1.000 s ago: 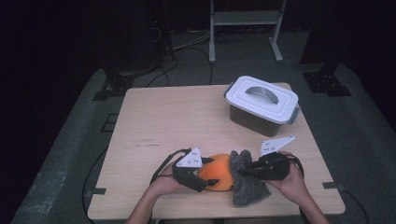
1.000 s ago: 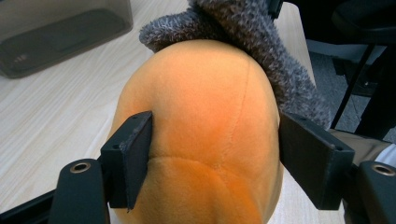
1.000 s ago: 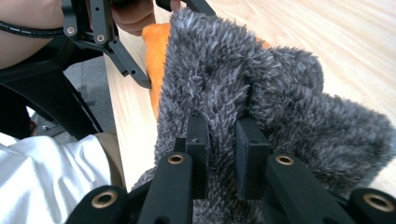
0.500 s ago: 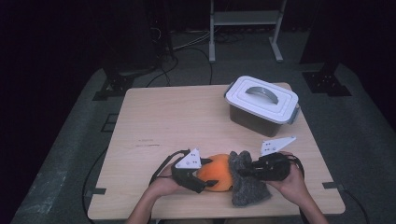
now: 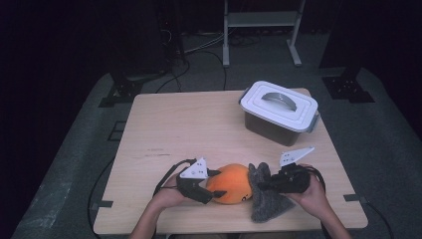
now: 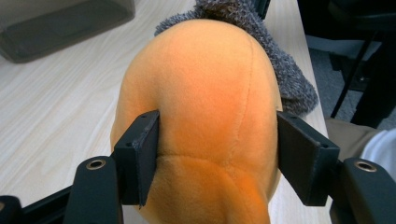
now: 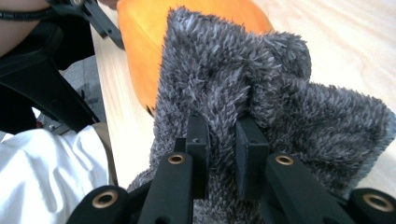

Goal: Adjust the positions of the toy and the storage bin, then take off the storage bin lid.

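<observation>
The left gripper (image 6: 215, 156) is clamping the orange plush toy (image 6: 205, 102), its jaws having just been closing, with the near pad denting the fabric. The right gripper (image 7: 223, 140) is pinching a fold of the grey fuzzy cloth (image 7: 261, 88) between nearly closed jaws. Toy and cloth are touching, lying at the near edge of the wooden table (image 5: 199, 124). A lidded plastic box (image 5: 278, 112) is standing well apart, farther back. No writing is proving legible.
</observation>
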